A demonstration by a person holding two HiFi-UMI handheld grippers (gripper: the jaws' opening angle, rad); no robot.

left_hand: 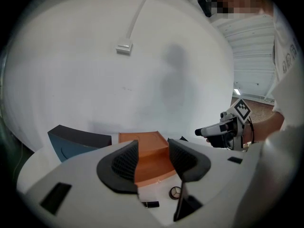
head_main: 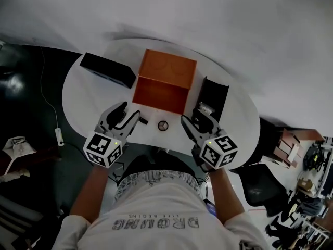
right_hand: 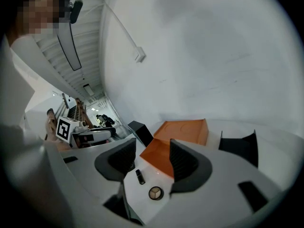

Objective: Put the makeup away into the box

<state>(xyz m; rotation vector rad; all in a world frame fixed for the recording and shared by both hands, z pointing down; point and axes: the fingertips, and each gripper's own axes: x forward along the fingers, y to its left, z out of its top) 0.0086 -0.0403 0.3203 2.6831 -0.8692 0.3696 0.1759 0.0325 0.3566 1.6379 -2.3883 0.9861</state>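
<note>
An orange box (head_main: pixel 165 82) stands in the middle of the white oval table (head_main: pixel 83 100). In front of it lie a small round compact (head_main: pixel 163 125) and a short black lipstick tube (head_main: pixel 143 122). My left gripper (head_main: pixel 130 112) hovers at the near edge, left of the tube, open with nothing between its jaws. My right gripper (head_main: pixel 191 116) hovers right of the compact, also open with nothing between its jaws. In the left gripper view the box (left_hand: pixel 147 148), compact (left_hand: pixel 175 191) and tube (left_hand: pixel 151 204) lie ahead. The right gripper view shows the compact (right_hand: pixel 155 193) and tube (right_hand: pixel 140 176) just below the jaws.
A long black box (head_main: pixel 106 69) lies at the table's back left. An open black case (head_main: pixel 213 95) stands right of the orange box, close to my right gripper. A cable with a small white block (head_main: pixel 59 136) hangs off the left edge. Chairs and clutter sit at lower right.
</note>
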